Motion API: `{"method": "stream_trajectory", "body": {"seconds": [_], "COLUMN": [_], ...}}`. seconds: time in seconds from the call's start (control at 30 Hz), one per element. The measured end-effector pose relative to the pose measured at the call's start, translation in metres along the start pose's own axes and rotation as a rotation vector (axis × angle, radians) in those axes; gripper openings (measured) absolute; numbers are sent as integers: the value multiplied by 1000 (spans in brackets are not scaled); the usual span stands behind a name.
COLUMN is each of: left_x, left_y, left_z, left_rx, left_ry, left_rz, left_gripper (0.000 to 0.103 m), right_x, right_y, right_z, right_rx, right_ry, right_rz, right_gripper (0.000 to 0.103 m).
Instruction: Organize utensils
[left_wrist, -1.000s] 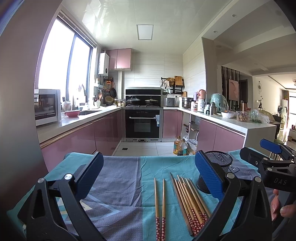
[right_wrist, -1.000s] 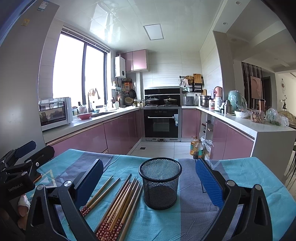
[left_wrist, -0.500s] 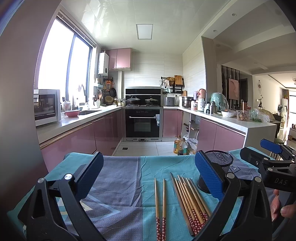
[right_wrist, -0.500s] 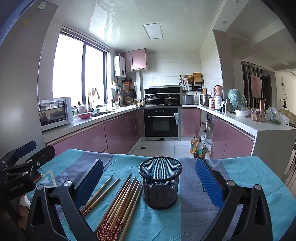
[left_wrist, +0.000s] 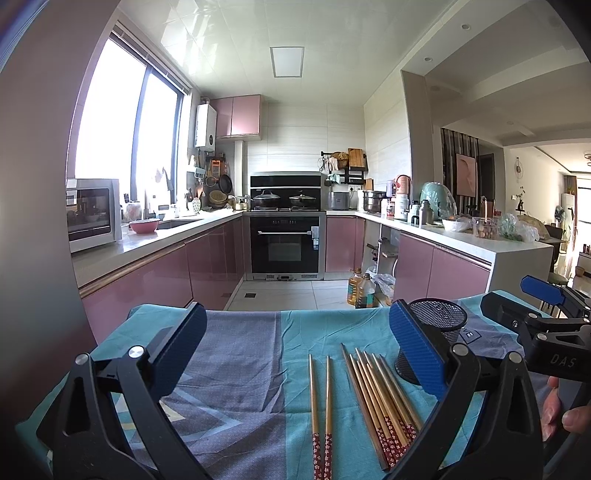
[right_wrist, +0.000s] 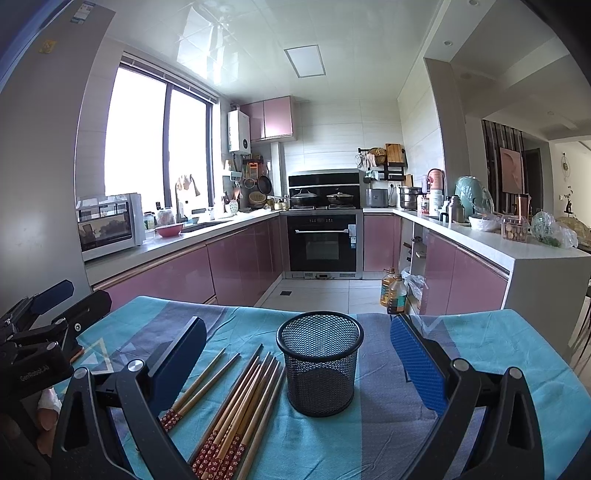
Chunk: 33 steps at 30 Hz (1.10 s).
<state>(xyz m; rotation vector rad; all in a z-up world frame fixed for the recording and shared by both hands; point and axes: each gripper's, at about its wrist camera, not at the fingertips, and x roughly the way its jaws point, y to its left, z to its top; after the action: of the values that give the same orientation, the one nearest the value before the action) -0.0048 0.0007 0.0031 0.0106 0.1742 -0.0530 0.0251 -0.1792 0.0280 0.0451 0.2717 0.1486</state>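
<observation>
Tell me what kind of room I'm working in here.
A home kitchen, most likely: a built-in oven under a stove with lidded pots, a microwave on the counter, and pink cabinets around it. The work surface is a cloth-covered table.

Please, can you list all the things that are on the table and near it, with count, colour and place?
chopsticks in a bunch: about seven, wood with red patterned ends, flat on the cloth left of the holder
chopsticks in a pair: two, same colours, apart to the left of the bunch
holder: one, black mesh, upright, looks empty
cloth: one, teal and grey-blue, covers the table
oil bottles: two, yellowish, on the floor
left gripper: black with blue pads, jaws open, over the cloth
right gripper: the same, jaws open, either side of the holder
</observation>
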Motion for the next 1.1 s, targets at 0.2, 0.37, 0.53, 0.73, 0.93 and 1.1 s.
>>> {"method": "stream_trajectory", "body": {"seconds": [0.2,0.37,0.53,0.73,0.93,1.1], "left_x": [4,7,20,50,83,108], "left_y": [0,1,5,9,12,17], "left_z": [0,-1,-5,-22,-46,-63], "left_rx": [6,10,18,81,96,81], "left_ry": [12,29,98,236,396,501], "left_rz": [1,-5,-25,-35,-86,-126], "left_gripper": [97,97,97,96,82,68], "right_x": [1,2,12,39,71,89], "right_y": [0,2,5,11,16,15], "right_z": [0,-1,-6,-27,-51,-64], "right_rx": [3,1,-9,-29,-21,3], "right_ry": [10,26,99,276,457,543], "right_rz": [5,17,36,81,117,132], "right_gripper": [96,96,96,96,73,60]}}
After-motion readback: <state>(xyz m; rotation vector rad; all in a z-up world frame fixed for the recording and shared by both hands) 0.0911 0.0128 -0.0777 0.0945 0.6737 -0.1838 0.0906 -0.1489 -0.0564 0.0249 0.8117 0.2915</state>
